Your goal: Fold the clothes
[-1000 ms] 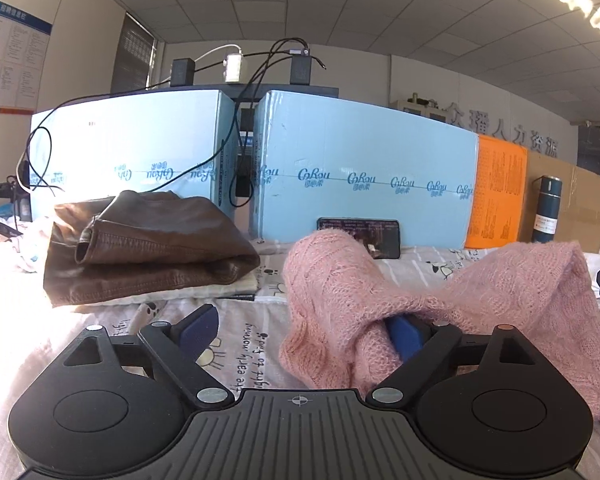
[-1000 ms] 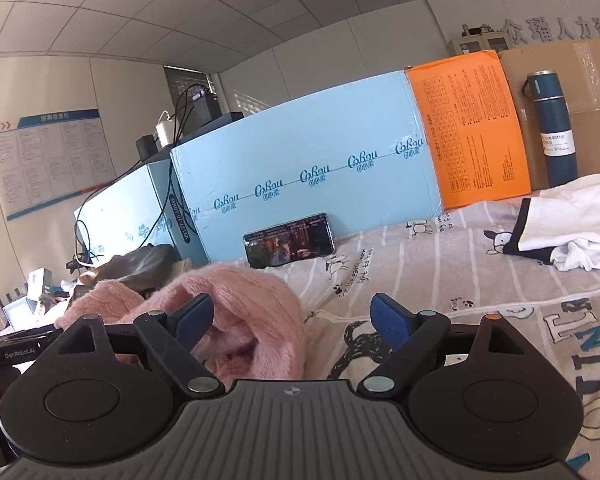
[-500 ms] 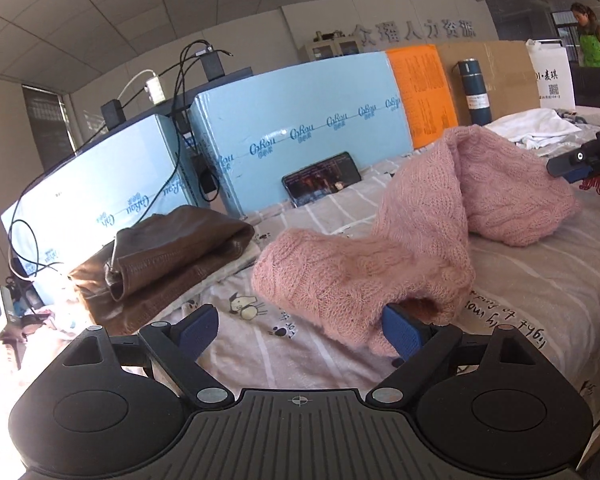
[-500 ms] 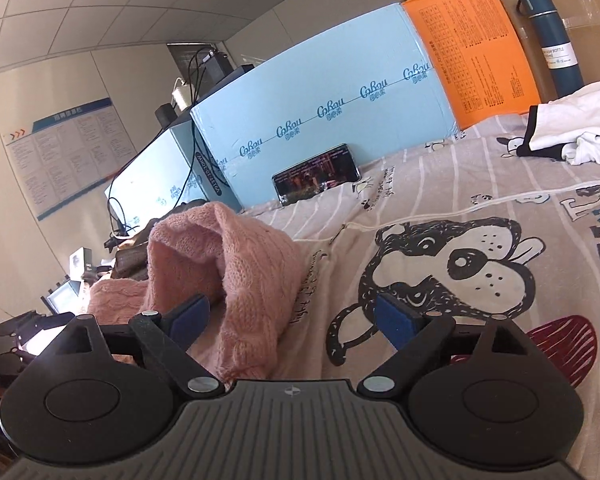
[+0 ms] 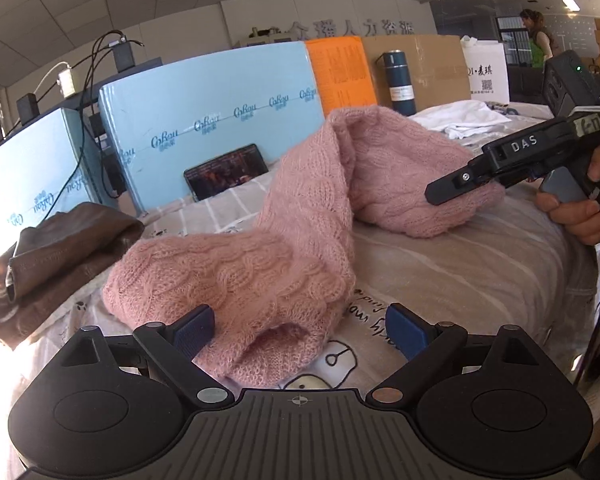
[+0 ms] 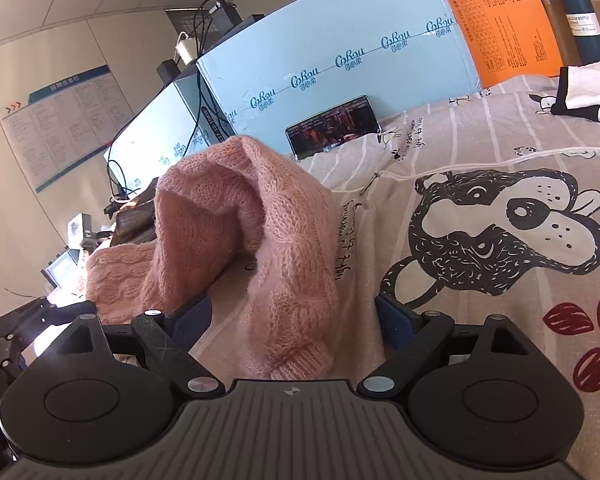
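A pink cable-knit sweater (image 5: 300,216) lies bunched on the printed bedsheet (image 5: 460,264), one part humped up in the middle. My left gripper (image 5: 298,330) is open, its blue pads either side of the sweater's near hem, not closed on it. In the right wrist view the same sweater (image 6: 268,224) rises in a fold in front of my right gripper (image 6: 292,316), which is open around its lower edge. The right tool (image 5: 520,156), held by a hand (image 5: 580,216), shows at the right of the left wrist view, against the sweater's far part.
A folded brown leather jacket (image 5: 56,252) lies at the left. Blue foam boards (image 5: 212,128), an orange sheet, a phone (image 5: 226,170) and a blue flask (image 5: 398,80) stand along the back. White clothing (image 6: 592,88) lies at the far right. A person stands in the far background.
Both views have tipped down toward the bed. The left gripper's right pad, buried in the sweater a second ago, is now free of it; the sweater has settled lower onto the sheet.
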Tool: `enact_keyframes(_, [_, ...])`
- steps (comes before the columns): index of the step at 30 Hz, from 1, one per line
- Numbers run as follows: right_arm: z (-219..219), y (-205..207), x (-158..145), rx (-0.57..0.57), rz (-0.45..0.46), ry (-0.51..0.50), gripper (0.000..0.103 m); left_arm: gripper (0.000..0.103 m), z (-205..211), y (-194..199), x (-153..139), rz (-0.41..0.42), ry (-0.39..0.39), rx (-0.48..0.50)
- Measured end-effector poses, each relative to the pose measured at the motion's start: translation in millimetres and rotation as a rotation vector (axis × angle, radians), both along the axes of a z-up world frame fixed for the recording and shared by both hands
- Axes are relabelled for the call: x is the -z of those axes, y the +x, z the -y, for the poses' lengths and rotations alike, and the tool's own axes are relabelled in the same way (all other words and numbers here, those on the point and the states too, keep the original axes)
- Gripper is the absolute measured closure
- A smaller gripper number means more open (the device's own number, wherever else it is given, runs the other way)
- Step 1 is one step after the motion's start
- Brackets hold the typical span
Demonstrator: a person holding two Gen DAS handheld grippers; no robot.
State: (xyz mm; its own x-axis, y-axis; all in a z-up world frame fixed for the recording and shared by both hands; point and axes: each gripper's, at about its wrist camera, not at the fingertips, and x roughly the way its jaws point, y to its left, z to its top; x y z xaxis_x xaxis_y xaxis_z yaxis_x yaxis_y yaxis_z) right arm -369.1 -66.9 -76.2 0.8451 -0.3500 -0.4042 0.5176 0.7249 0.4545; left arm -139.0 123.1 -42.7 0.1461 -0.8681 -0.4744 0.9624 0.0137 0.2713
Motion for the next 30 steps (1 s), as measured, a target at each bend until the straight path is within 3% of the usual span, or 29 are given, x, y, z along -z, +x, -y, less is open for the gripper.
enact_keyframes(2, [-2.0, 3.3, 1.0, 0.029, -0.031, -0.027, 0.025, 0.009, 5.0, 11.2, 9.9, 0.018, 0.022, -0.075])
enact_keyframes(4, [-1.9, 2.3, 3.2, 0.055, -0.047, -0.047, 0.037, 0.009, 3.4, 25.1, 11.0, -0.032, -0.002, -0.114])
enact_keyframes(9, [3.5, -2.7, 4.8, 0.096, -0.047, -0.048, 0.076, 0.023, 0.2, 37.9, 9.5, -0.022, -0.094, -0.220])
enact_keyframes(11, [4.6, -8.0, 2.1, 0.102, -0.020, -0.052, 0.082, 0.049, -2.8, 43.8, 8.9, -0.027, -0.142, -0.267])
enact_keyframes(14, [4.0, -16.4, -5.0, 0.119, 0.022, -0.090, 0.086, 0.068, -9.4, 52.2, 4.6, -0.064, -0.223, -0.341])
enact_keyframes(19, [6.0, -30.2, -22.8, 0.206, 0.072, -0.178, 0.090, 0.088, -15.6, 41.5, -16.4, -0.005, -0.384, -0.405])
enact_keyframes(25, [7.3, -56.9, -45.9, 0.237, 0.160, -0.243, 0.091, 0.088, -16.5, 26.9, -49.9, 0.080, -0.508, -0.344])
enact_keyframes(30, [8.8, -82.5, -65.7, 0.319, 0.222, -0.309, 0.091, 0.087, 13.9, 25.3, -53.1, 0.083, -0.488, -0.269])
